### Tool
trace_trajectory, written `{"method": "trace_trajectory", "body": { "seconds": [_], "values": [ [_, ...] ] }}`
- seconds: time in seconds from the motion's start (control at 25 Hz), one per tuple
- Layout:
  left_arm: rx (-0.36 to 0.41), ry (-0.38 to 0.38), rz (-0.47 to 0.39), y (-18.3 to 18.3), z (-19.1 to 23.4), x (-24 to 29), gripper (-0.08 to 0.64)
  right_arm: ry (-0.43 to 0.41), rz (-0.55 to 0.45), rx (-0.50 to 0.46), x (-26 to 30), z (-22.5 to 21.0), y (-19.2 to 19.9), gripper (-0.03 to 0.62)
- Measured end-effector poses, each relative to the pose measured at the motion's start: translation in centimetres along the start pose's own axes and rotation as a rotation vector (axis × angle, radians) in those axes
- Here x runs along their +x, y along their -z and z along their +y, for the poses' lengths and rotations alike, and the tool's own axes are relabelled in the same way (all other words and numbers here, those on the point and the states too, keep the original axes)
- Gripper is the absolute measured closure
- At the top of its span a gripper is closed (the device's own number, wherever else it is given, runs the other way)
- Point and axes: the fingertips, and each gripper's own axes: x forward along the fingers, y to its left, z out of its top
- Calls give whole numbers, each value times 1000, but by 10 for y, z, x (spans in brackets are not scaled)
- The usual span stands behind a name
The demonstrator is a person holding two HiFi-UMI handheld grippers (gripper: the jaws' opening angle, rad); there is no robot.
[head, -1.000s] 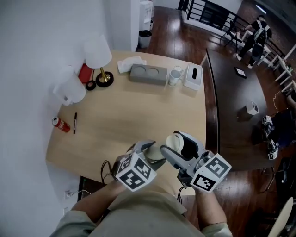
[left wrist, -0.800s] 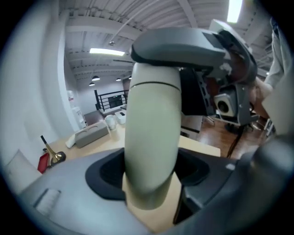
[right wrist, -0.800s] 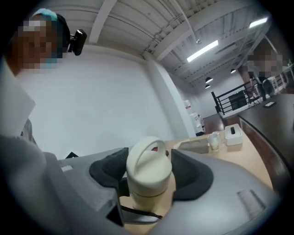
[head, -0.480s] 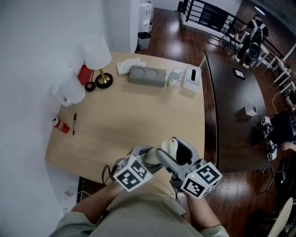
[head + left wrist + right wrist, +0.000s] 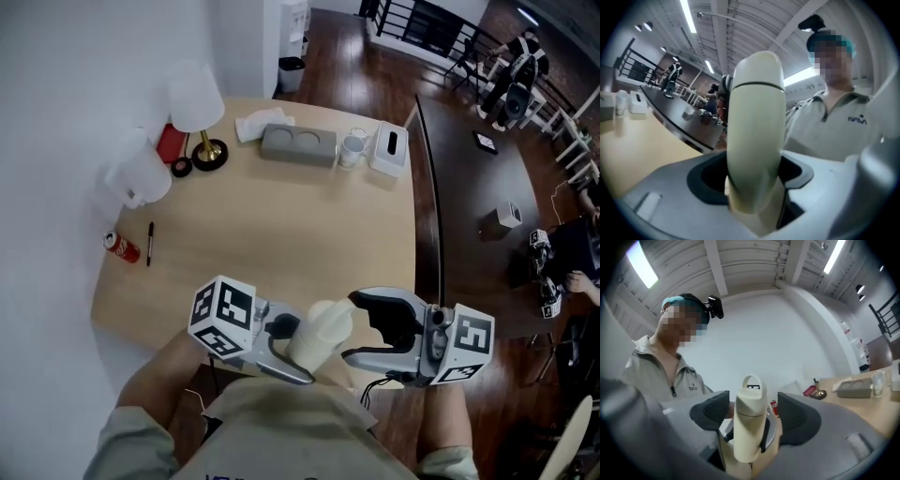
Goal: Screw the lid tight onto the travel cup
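Pale wooden table (image 5: 281, 234) | my left gripper (image 5: 286, 352) clamps tall cream travel cup (image 5: 321, 330) | my right gripper (image 5: 380, 328) jaws opening around its loop-topped lid (image 5: 751, 390), untouching

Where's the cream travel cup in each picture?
Head view: the travel cup is at the bottom middle, tilted, just off the table's near edge.
Left gripper view: it fills the centre, very close.
Right gripper view: it is at the lower centre, with its loop lid on top.
Shared landmark: the wooden table.
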Motion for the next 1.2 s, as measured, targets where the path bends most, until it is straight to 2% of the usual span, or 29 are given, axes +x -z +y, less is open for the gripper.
{"method": "trace_trajectory", "body": {
  "seconds": [0.12, 0.36, 0.48, 0.6, 0.72, 0.8, 1.0, 1.2],
  "values": [
    [14, 95, 8, -4, -14, 3, 242, -84, 29, -14, 11, 12, -4, 272],
    [27, 190, 98, 5, -29, 12, 242, -231, 75, -18, 26, 28, -2, 272],
    [22, 188, 102, 7, -29, 13, 242, -264, 60, -7, 26, 31, -4, 275],
    [15, 130, 103, 7, -20, 9, 242, -228, 65, -13, 25, 25, -4, 307],
    [9, 33, 105, 7, -3, 5, 242, -150, 65, -15, 23, 12, -2, 308],
    [14, -61, 115, 7, 11, 2, 242, -75, 69, -28, 21, -1, 1, 308],
    [27, -393, 114, 4, 57, -11, 242, 197, 66, -71, 16, -36, 5, 308],
    [-5, -761, 56, -4, 93, -22, 242, 485, -18, -39, 6, -68, 1, 312]
  ]
}}
